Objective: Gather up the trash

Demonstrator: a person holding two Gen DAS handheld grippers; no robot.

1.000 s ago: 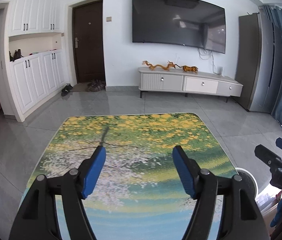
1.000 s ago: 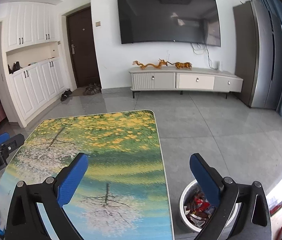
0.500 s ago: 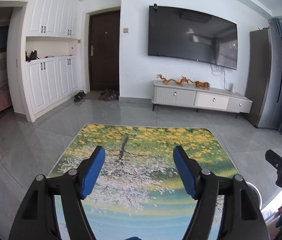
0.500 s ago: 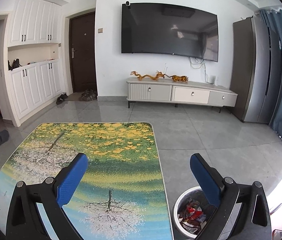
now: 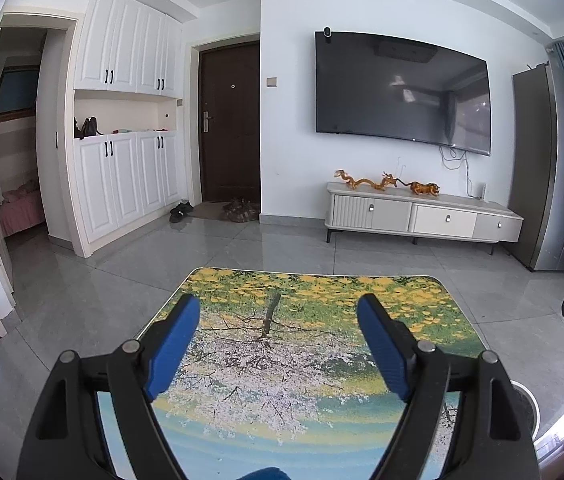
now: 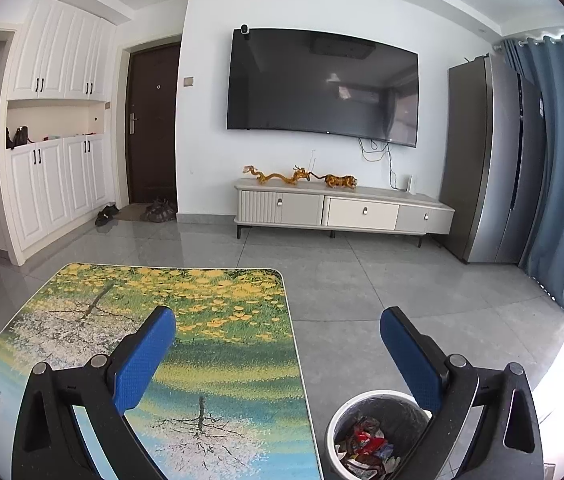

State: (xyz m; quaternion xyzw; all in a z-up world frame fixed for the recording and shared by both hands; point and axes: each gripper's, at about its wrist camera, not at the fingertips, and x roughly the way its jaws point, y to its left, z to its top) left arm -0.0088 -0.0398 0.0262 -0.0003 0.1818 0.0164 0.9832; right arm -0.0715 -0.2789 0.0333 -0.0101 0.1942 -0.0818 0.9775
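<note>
Right wrist view: wrappers are seen piled in the bin (image 6: pixel 378 436) beside the bare tabletop (image 6: pixel 222 360); both grippers' fingers (image 6: pixel 144 358) are spread wide, nothing held, suggesting collection is finished.

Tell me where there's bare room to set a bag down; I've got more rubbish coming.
The printed tabletop is bare from its far edge down to both open grippers. The grey floor between table and TV cabinet is free. The trash bin beside the table already holds wrappers.
</note>
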